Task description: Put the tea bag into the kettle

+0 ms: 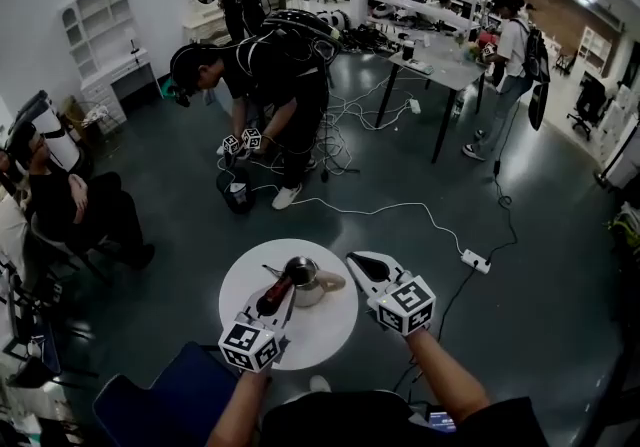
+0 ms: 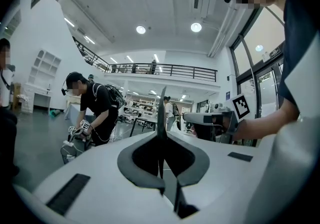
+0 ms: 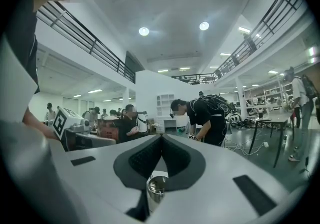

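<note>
A steel kettle [image 1: 302, 280] with a dark open top and a reddish-brown handle [image 1: 274, 296] stands on the round white table [image 1: 240, 280]. A small tan piece [image 1: 332, 282] lies against the kettle's right side; I cannot tell whether it is the tea bag. My left gripper [image 1: 284, 305] is shut just left of the kettle, by the handle, and its own view shows nothing between the jaws [image 2: 162, 93]. My right gripper [image 1: 354, 258] is shut to the kettle's right. Below its closed tips [image 3: 161, 139] the kettle's steel rim [image 3: 156, 188] shows.
A person [image 1: 262, 75] bends over a dark bin [image 1: 237, 192] on the floor beyond the table. White cables and a power strip [image 1: 474, 261] lie on the floor to the right. Another person [image 1: 70, 205] sits at the left. Desks [image 1: 430, 60] stand further back.
</note>
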Demonstrator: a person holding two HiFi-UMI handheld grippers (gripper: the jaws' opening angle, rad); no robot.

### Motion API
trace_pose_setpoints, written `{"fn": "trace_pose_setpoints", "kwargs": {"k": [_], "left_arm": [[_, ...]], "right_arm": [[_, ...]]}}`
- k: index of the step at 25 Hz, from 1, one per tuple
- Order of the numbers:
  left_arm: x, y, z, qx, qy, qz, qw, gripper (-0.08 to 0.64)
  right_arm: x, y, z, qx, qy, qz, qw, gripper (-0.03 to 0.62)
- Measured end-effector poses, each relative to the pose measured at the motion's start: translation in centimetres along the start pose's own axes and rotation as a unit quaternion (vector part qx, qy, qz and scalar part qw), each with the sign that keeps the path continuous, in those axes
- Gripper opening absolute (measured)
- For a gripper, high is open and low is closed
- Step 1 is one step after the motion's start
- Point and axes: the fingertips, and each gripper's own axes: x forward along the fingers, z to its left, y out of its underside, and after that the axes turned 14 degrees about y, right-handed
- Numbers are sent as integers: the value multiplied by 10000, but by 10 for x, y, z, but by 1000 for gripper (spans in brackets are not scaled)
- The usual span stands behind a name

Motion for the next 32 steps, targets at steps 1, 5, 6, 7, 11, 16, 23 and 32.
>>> {"fn": "trace_pose_setpoints", "kwargs": {"k": [1,5,6,7,11,16,23,32], "left_arm": [[0,2,4,-5,29,15,10000,15],[0,3,19,-49,188,105,9998,15],[-2,4,22,-61,234,138,9996,15],[-3,4,24,-69,273,170,9995,17],[-6,10,30,-90,331,222,9992,15],[2,21,36,-144,398,272,9987,15],[14,24,45,-191,286,321,9989,15],[40,35,65,-273,-19,427,9987,15]], "right_arm": [[3,2,-1,13,71,10,10000,17],[18,2,-6,104,358,43,9993,17],[20,2,-4,116,392,48,9992,18],[23,2,-3,118,409,53,9991,17],[26,7,1,99,446,96,9989,17],[28,13,-7,100,518,138,9985,17],[40,13,-20,-67,350,182,9992,17],[65,11,-44,-164,60,223,9996,18]]}}
